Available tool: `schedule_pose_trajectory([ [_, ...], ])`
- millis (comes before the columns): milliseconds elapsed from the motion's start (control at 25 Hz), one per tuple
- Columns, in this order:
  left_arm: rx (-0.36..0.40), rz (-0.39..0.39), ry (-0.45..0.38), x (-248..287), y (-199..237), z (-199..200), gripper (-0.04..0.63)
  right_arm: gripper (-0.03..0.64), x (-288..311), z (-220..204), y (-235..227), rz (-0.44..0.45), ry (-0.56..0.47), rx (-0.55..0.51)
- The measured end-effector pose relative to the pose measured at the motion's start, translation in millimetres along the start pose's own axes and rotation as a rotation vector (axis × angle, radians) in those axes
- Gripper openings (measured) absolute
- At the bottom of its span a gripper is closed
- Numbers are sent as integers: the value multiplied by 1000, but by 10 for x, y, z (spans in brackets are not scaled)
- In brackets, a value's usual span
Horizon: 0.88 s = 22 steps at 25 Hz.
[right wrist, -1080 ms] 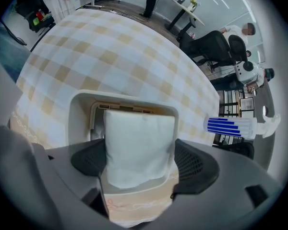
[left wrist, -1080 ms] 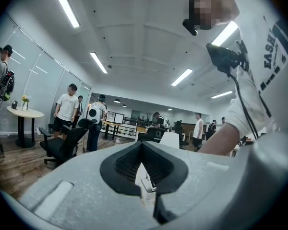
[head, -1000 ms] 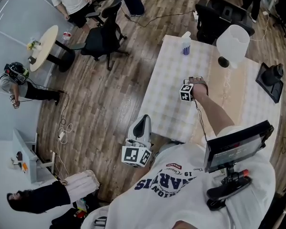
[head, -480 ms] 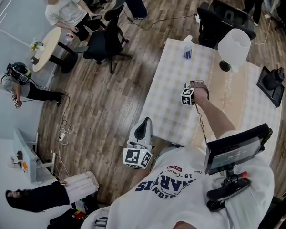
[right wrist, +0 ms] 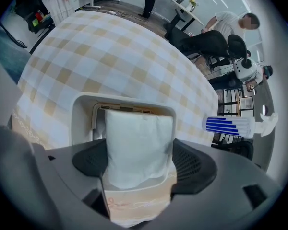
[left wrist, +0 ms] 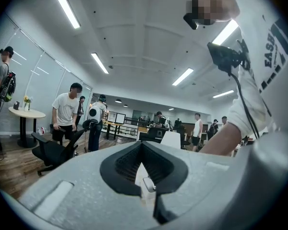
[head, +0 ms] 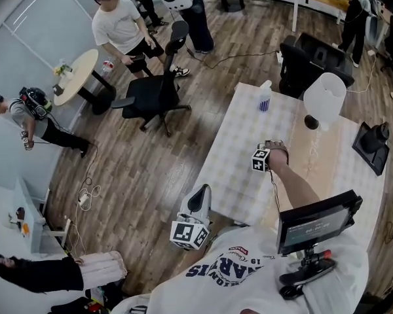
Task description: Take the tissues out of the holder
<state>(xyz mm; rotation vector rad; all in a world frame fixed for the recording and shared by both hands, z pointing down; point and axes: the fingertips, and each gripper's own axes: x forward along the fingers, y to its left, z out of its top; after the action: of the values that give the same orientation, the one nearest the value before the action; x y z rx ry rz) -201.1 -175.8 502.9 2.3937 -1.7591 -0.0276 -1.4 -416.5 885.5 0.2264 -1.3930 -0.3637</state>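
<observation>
In the right gripper view a white folded tissue stack (right wrist: 139,145) stands upright in a white holder (right wrist: 81,114) on the checked tablecloth. My right gripper (right wrist: 140,164) has a dark pad against each side of the stack, and its jaws are closing. In the head view that gripper (head: 275,146) rests on the table at arm's length, and the tissues are hidden behind it. My left gripper (head: 196,201) hangs off the table by my body. Its jaws (left wrist: 143,145) point up into the room, shut with nothing between them.
A blue-striped spray bottle (head: 264,97) (right wrist: 235,126) stands at the table's far end, beside a white lamp (head: 323,90). The table (head: 239,162) carries a checked cloth. A black office chair (head: 154,97) and several people occupy the floor to the left. A screen on a mount (head: 318,218) sits near my chest.
The head view has tilted up, so more of the room's far end shows. Both grippers keep their places; the right one stays at the holder.
</observation>
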Motion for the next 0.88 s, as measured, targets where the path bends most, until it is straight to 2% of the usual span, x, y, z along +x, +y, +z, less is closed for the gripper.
schedule_pose_trajectory([
  [360,-7,2,0,-123,-6,-55,2,393,-220,-118,29,-17,-29,50],
  [880,-7,-80,-8,76,-161,-177,2,350,-561,-271,-131,-101,-93,99],
])
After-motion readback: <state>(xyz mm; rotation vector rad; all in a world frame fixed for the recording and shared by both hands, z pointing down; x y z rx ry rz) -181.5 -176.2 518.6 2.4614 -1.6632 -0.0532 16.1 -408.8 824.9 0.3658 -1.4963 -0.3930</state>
